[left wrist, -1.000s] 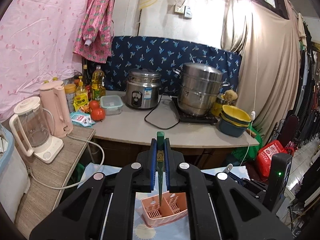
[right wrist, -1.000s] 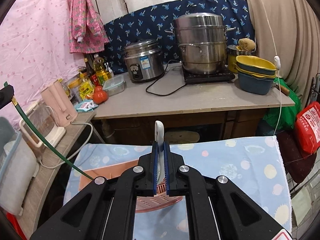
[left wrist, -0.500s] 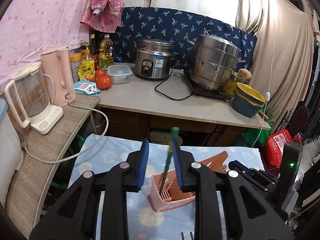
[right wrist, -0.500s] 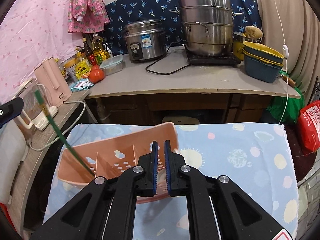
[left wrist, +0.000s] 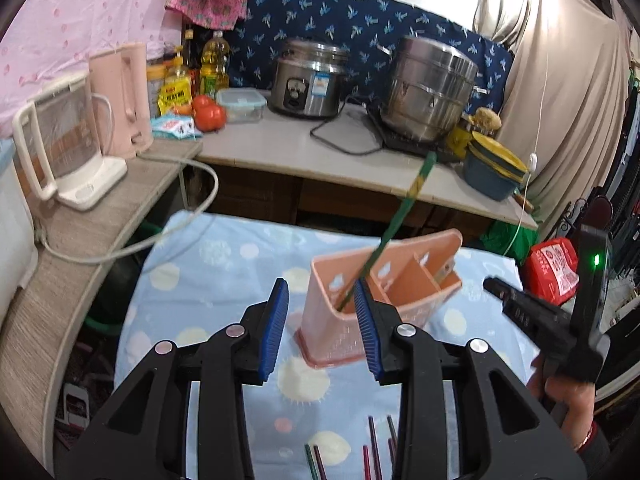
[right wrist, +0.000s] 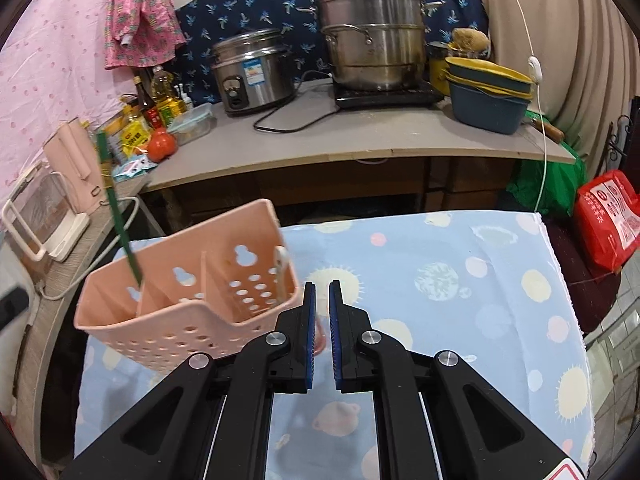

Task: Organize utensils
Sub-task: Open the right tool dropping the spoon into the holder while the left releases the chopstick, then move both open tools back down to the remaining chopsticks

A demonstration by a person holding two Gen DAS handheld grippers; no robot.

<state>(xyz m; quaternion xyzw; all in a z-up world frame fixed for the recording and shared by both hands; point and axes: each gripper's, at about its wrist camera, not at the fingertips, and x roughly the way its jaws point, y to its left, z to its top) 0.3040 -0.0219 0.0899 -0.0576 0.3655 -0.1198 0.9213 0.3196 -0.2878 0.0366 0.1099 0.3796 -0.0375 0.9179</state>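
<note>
A pink perforated utensil holder (left wrist: 376,300) with dividers stands on the blue patterned cloth (left wrist: 208,280). It also shows in the right wrist view (right wrist: 188,300). A green chopstick (left wrist: 400,216) leans in its left compartment, seen too in the right wrist view (right wrist: 116,208). A white utensil handle (right wrist: 280,268) sticks up in its right compartment. My left gripper (left wrist: 322,328) is open and empty, just in front of the holder. My right gripper (right wrist: 322,332) is slightly open and empty, beside the holder's right end. Several loose chopsticks (left wrist: 372,456) lie on the cloth below the left gripper.
Behind the cloth a counter (right wrist: 360,136) carries a rice cooker (right wrist: 252,72), a steel steamer pot (right wrist: 372,32), stacked bowls (right wrist: 488,96), tomatoes and bottles. A side shelf holds kettles (left wrist: 64,144). A red bag (right wrist: 612,216) sits at right.
My left gripper opened, let go of the green chopstick into the holder and drew back. My right gripper released the white utensil into the holder and pulled back to the right.
</note>
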